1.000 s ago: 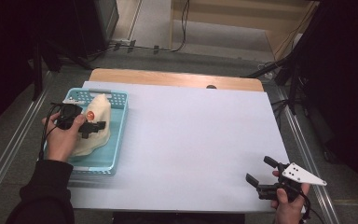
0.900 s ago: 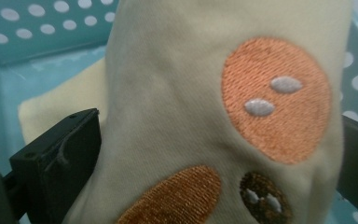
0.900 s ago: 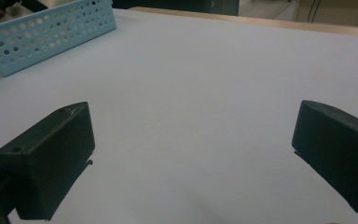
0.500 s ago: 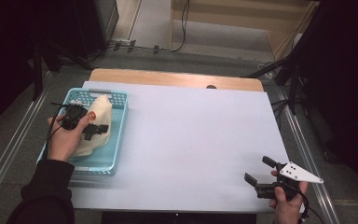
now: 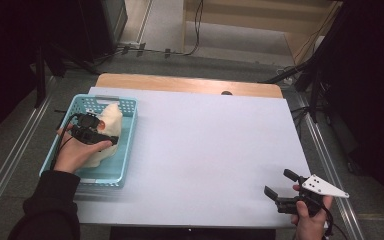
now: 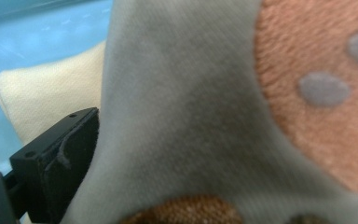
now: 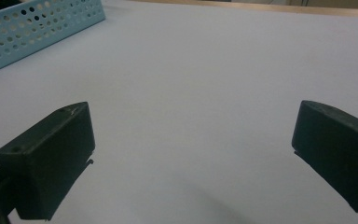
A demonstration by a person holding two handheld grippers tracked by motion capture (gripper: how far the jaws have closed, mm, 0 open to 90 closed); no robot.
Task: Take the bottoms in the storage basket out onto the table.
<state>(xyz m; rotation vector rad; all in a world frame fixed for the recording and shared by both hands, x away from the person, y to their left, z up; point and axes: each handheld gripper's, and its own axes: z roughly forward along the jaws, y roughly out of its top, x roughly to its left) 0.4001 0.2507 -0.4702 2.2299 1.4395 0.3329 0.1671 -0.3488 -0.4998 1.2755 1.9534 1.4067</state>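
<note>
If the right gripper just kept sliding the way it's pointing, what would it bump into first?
Probably nothing soon. The right gripper, fingers spread, points left across the bare white table. Far off in that direction sits the blue basket; whether it would hit the basket or pass in front is hard to tell.

A wooden table (image 5: 190, 84) — most of its top covered by a white sheet (image 5: 205, 150) — carries a light-blue perforated basket (image 5: 125, 150) at its left side. The basket sits on the sheet's left edge; a strip of bare wood shows along the far edge.
</note>
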